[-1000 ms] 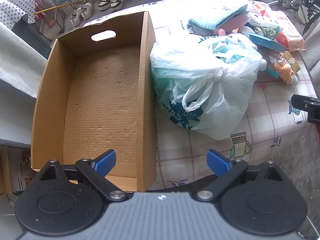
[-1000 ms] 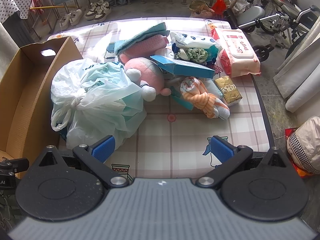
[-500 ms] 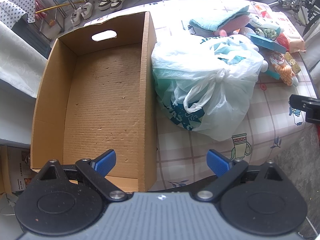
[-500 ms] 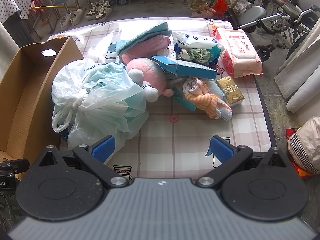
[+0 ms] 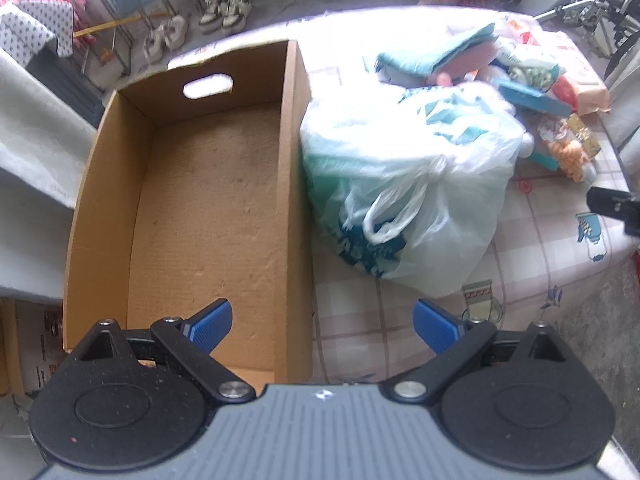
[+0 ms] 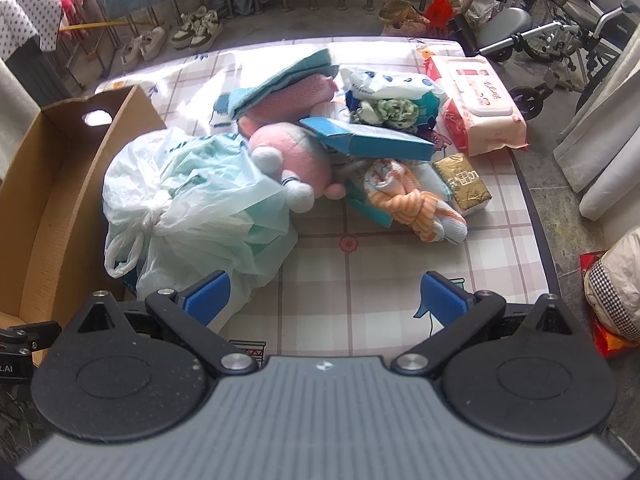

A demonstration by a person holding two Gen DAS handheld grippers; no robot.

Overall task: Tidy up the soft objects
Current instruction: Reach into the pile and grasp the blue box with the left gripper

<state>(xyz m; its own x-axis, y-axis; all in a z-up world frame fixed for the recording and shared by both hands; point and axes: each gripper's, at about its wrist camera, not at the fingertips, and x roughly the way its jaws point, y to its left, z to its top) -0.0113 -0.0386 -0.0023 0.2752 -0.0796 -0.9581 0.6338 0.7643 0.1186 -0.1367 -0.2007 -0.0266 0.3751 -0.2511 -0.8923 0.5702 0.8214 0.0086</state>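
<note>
A: Blue pads wide apart on left gripper (image 5: pixel 322 326), nothing held; it's over box (image 5: pixel 208 216) edge.

B: Right gripper (image 6: pixel 324 298) spread too, empty, above table (image 6: pixel 360 280). Bag (image 6: pixel 200 208) sits beside box; plush (image 6: pixel 296 160) touches bag, towel (image 6: pixel 416 204) nearby.

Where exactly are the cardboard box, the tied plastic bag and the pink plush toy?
cardboard box (image 5: pixel 208 208), left wrist view, on its bare floor.
tied plastic bag (image 6: pixel 192 200), right wrist view, near its knot.
pink plush toy (image 6: pixel 300 152), right wrist view, on its body.
</note>
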